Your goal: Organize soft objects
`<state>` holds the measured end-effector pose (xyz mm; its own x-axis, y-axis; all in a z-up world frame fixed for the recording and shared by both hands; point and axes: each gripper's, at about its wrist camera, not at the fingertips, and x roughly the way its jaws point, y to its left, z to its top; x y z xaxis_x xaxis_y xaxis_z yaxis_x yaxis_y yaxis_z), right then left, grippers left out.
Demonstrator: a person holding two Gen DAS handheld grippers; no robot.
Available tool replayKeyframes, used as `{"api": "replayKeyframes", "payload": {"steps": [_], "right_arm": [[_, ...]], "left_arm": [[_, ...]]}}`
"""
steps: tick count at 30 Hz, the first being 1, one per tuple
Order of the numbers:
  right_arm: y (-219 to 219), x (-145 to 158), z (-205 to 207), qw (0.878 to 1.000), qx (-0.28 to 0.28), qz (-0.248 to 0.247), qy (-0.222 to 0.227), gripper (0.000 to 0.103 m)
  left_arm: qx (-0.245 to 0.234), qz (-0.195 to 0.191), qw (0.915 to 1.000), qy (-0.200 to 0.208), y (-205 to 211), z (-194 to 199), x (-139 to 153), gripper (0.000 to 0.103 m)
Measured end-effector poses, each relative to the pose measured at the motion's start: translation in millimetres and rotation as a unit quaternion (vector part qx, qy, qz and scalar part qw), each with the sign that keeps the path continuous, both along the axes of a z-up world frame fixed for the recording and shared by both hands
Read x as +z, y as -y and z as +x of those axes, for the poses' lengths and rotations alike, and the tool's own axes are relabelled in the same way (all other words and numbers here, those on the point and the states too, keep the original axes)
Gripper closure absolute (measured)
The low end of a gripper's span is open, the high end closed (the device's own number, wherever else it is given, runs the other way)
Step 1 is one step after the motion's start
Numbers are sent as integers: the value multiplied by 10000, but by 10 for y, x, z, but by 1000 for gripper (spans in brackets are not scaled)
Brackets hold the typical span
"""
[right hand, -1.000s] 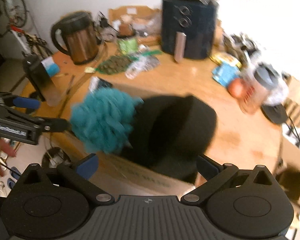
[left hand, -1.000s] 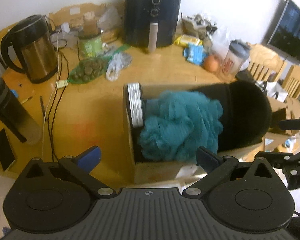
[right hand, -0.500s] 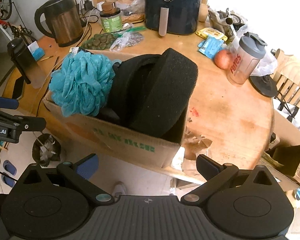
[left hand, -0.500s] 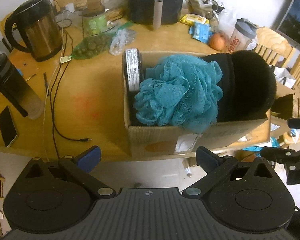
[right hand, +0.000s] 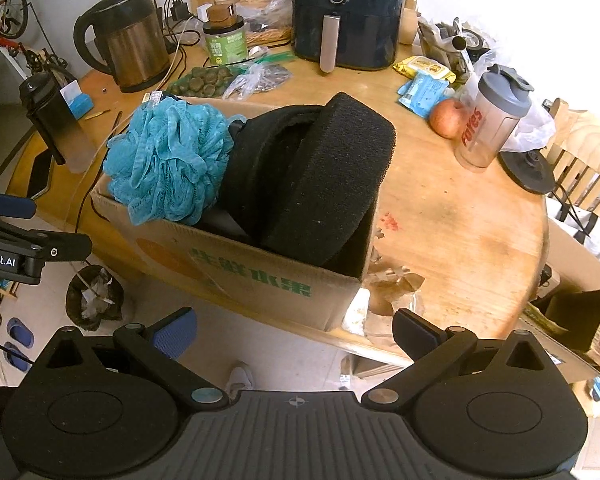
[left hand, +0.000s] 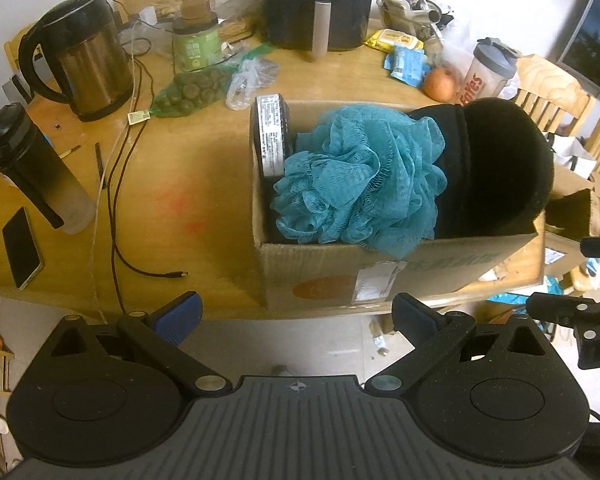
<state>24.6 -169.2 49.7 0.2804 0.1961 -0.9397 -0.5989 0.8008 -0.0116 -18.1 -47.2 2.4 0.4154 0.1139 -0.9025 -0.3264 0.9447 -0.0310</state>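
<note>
1. Cardboard box [left hand: 380, 272] sits at the near edge of the wooden table [left hand: 188, 184], in the middle of both my views.
2. I see a teal bath puff [left hand: 360, 184] in the box, bulging over its front wall.
3. Black foam pads [right hand: 328, 176] stand packed just beside the puff, sticking up above the rim.
4. A round tin [left hand: 271, 136] leans inside the box's left end.
5. My left gripper [left hand: 296, 316] is spread wide and holds nothing.
6. My right gripper [right hand: 294, 326] is spread wide too, with nothing in it.
7. A kettle [left hand: 88, 68] stands at the upper left.
</note>
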Motion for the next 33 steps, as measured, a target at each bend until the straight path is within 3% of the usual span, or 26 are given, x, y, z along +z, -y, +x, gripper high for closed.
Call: {"api": "replayKeyframes", "payload": {"steps": [33], "right_arm": [[-8,21,-13,10000,-89,-4,35,0]], "left_arm": [[-63,175,9998,-36,-17,5,13,0]]}}
